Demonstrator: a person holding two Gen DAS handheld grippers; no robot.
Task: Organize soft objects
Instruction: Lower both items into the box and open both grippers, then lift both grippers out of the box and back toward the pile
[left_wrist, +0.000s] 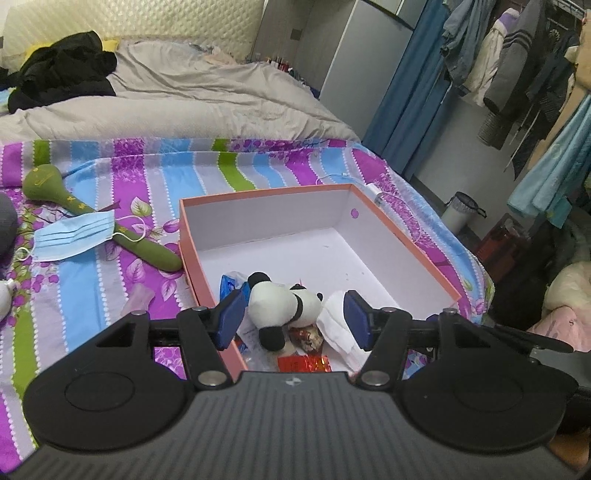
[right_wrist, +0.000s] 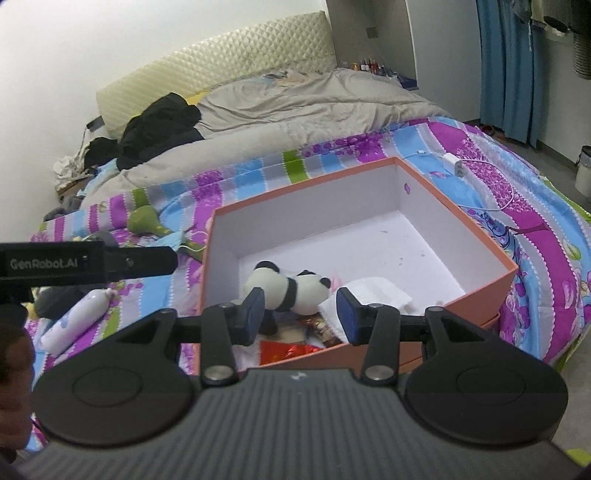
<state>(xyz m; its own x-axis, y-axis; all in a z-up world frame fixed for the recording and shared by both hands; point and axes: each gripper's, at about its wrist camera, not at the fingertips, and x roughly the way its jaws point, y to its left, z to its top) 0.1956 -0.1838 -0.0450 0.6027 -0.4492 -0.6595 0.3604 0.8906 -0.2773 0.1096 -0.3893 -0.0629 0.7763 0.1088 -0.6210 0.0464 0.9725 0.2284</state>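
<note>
On the bed's striped sheet (left_wrist: 147, 177) we see a green plush (left_wrist: 55, 184) and blue mask (left_wrist: 74, 236) at left. Our left gripper (left_wrist: 293, 319) and right gripper (right_wrist: 301, 317) hang spread, holding nothing, above the panda plush (left_wrist: 280, 306) in the orange box (left_wrist: 406, 236), near corner.

Each gripper is black: the left gripper (left_wrist: 295, 317) and the right gripper (right_wrist: 300, 314) have dark blue pads (left_wrist: 356, 319), silver round screws (left_wrist: 212, 377), ribbed grey housing, and two round discs at seven and five o'clock.
</note>
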